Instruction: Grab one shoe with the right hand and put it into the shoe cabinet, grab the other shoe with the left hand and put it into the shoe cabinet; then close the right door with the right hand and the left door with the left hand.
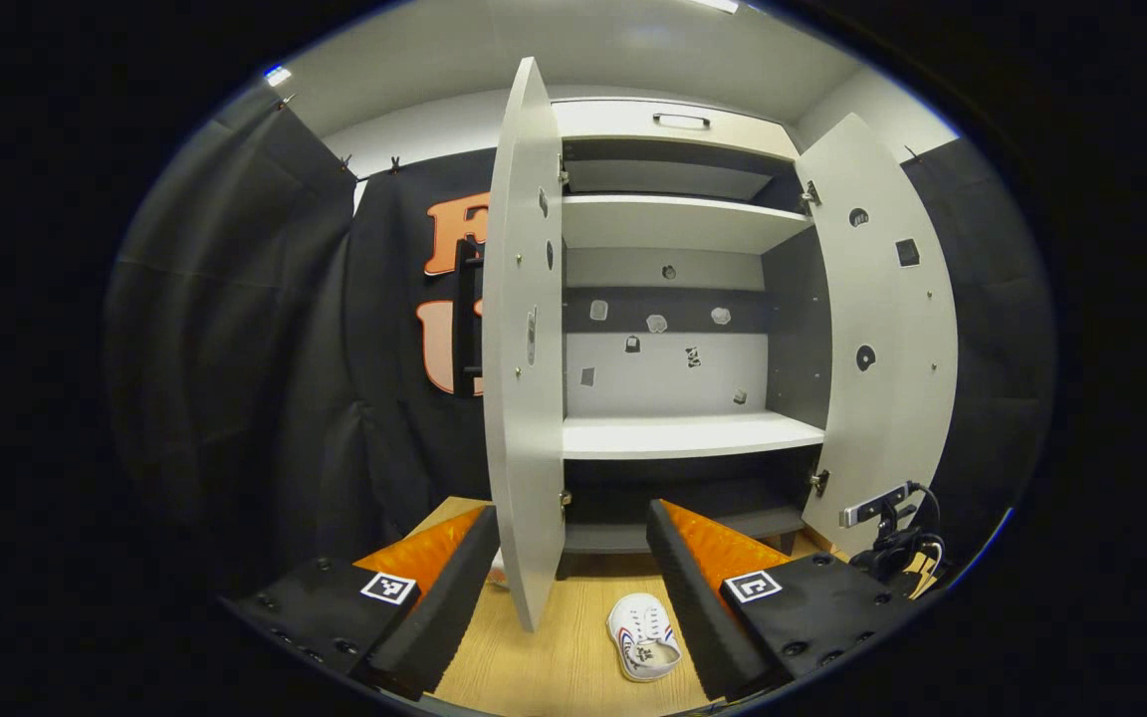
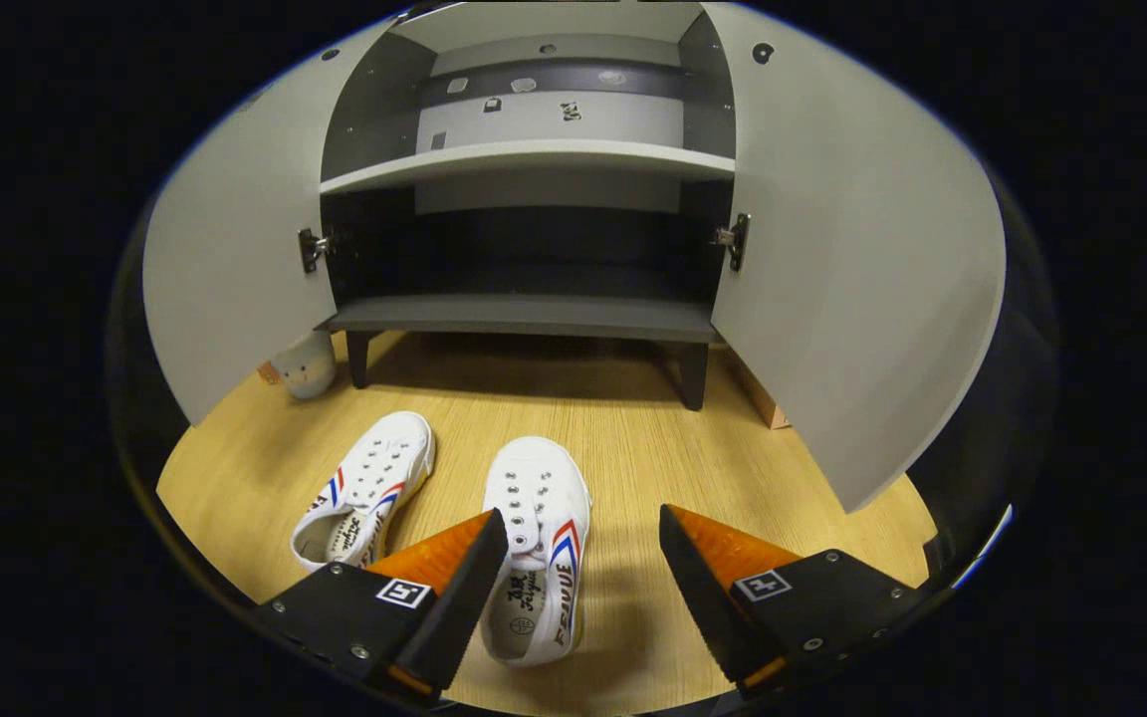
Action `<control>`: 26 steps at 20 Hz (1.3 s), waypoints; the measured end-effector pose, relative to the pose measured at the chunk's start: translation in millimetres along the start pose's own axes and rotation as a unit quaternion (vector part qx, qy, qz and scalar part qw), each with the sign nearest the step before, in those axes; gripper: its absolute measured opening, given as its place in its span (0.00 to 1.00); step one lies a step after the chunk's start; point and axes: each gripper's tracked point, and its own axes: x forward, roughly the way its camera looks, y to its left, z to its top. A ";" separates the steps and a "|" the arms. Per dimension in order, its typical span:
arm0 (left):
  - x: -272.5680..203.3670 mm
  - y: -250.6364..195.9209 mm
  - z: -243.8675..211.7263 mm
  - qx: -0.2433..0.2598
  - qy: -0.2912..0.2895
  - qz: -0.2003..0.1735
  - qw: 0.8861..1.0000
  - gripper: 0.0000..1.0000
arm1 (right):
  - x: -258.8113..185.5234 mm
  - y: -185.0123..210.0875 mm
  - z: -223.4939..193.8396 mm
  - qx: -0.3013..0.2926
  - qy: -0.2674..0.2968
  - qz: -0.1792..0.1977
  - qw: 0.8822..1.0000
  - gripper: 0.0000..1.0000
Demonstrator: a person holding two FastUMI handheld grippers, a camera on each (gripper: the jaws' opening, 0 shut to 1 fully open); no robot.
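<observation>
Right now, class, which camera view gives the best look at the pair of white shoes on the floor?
The right gripper view: both white shoes lie whole on the wooden floor before the open cabinet. The left gripper view catches one shoe, small, low between the fingers.

Recording booth staged as home entryway, black cloth (image 1: 235, 329) clipped up as walls, wood-look floor (image 2: 633, 448), shoe cabinet (image 1: 678, 299) with stuck-on markers, camera rig (image 1: 882, 518) on floor, plain white ceiling (image 1: 554, 50)
</observation>
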 end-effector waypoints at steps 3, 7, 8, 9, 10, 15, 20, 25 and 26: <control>1.7 8.0 -8.2 -0.004 0.011 0.010 1.000 0.97 | 14.9 -2.7 -18.1 0.021 0.027 0.000 0.999 0.93; 3.4 16.7 -16.0 0.001 0.021 0.021 1.000 0.97 | 26.8 -4.3 -34.2 0.040 0.055 0.006 0.998 0.73; 3.5 17.1 -16.7 0.002 0.022 0.021 1.000 0.97 | 28.8 -1.8 -38.2 0.042 0.061 0.012 0.997 0.70; 3.7 17.3 -17.1 0.002 0.023 0.021 1.000 0.97 | 30.6 1.3 -41.7 0.043 0.068 0.018 0.997 0.66; 3.9 16.5 -17.6 0.002 0.023 0.020 1.000 0.96 | 32.4 4.0 -46.4 0.042 0.074 0.023 0.996 0.64; 5.4 11.9 -23.2 0.002 0.030 0.013 0.999 0.97 | 36.7 12.1 -53.6 0.069 0.091 0.031 0.993 0.39; 4.8 10.4 -29.7 0.002 0.036 0.010 0.999 0.96 | 34.7 10.2 -48.2 0.069 0.090 0.009 0.994 0.06; 2.3 3.8 -29.5 0.002 0.028 0.000 1.000 0.96 | -4.9 5.2 0.3 0.068 0.064 0.021 0.995 0.01; 2.4 2.7 -29.4 0.002 0.026 -0.002 1.000 0.97 | -16.7 4.8 16.2 0.069 0.055 0.024 0.996 0.01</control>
